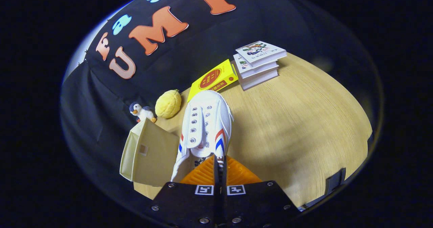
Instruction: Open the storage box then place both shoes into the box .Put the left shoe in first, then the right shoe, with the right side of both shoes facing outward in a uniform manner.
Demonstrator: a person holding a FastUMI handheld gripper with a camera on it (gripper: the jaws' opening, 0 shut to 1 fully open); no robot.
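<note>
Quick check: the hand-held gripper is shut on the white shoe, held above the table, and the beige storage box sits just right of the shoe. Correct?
One thing is off: in the gripper view the storage box sits left of the white shoe, not right. The rest holds: the hand-held gripper is shut on the shoe's heel end, with the shoe held above the table.

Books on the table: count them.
4: three white books stacked beyond the shoe that the gripper is shut on, one yellow book leaning beside the stack. Others may be hidden.
</note>
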